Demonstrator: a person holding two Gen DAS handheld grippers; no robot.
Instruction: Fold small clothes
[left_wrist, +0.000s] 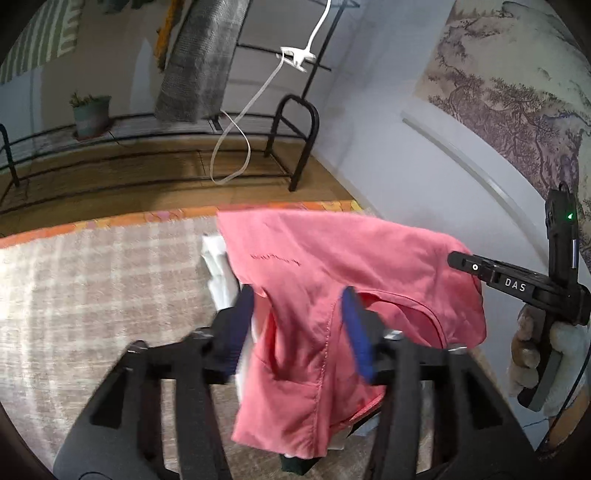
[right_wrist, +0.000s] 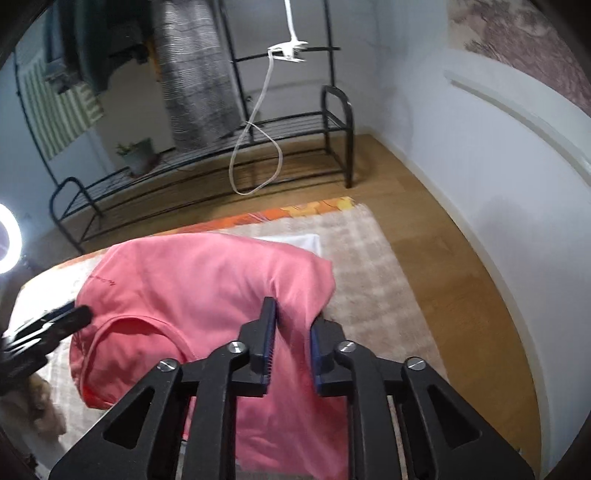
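Observation:
A small pink shirt (left_wrist: 314, 266) hangs in the air over a checked beige rug (left_wrist: 92, 295); it also shows in the right wrist view (right_wrist: 192, 280). My left gripper (left_wrist: 297, 299) has its blue-padded jaws apart with the shirt's left shoulder draped between them. My right gripper (right_wrist: 293, 314) has its jaws a little apart around the shirt's right shoulder. The right gripper also shows at the right of the left wrist view (left_wrist: 458, 260), and the left gripper at the left of the right wrist view (right_wrist: 79, 314). A white cloth (left_wrist: 218, 266) lies on the rug under the shirt.
A black metal rack (right_wrist: 332, 122) stands on the wood floor (right_wrist: 424, 221) beyond the rug, with a potted plant (right_wrist: 138, 155), a hanging grey cloth (left_wrist: 199, 62) and a white clip lamp cable (right_wrist: 255, 147). A white wall (right_wrist: 480, 166) runs along the right. A ring light (right_wrist: 5, 236) glows left.

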